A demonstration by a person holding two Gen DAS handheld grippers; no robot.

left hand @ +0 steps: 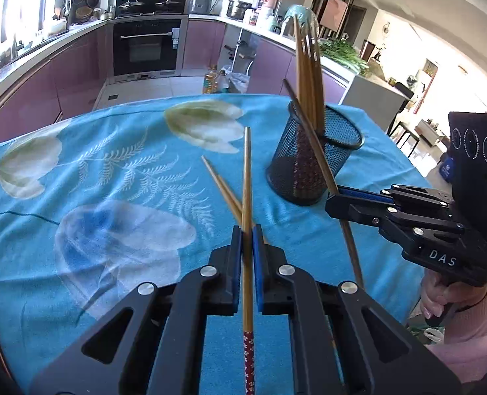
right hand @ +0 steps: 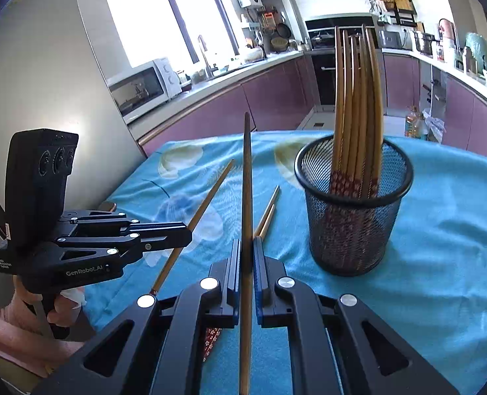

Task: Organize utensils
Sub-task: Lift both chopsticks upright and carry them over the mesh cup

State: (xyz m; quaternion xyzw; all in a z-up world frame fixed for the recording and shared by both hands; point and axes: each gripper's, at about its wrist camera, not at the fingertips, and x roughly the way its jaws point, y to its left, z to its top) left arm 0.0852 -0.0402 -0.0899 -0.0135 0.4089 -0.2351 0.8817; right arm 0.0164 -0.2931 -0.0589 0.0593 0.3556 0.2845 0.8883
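My left gripper point(left hand: 247, 233) is shut on a bamboo chopstick point(left hand: 247, 181) with a red patterned end, held above the blue floral cloth point(left hand: 111, 181). Two loose chopsticks point(left hand: 220, 184) lie on the cloth just beyond it. My right gripper point(right hand: 247, 242) is shut on a darker chopstick point(right hand: 247, 181) that points up and away. A black mesh cup point(right hand: 355, 227) with several upright chopsticks point(right hand: 358, 98) stands to its right. From the left wrist view, the right gripper point(left hand: 334, 204) sits beside the cup point(left hand: 312, 161). The left gripper point(right hand: 189, 230) shows at the left of the right wrist view.
A hand in a pink sleeve point(left hand: 441, 299) grips the right handle. Purple kitchen cabinets point(left hand: 78, 65), an oven point(left hand: 146, 47) and a microwave point(right hand: 141, 87) ring the table. Oil bottles point(left hand: 213, 80) stand on the floor past the far table edge.
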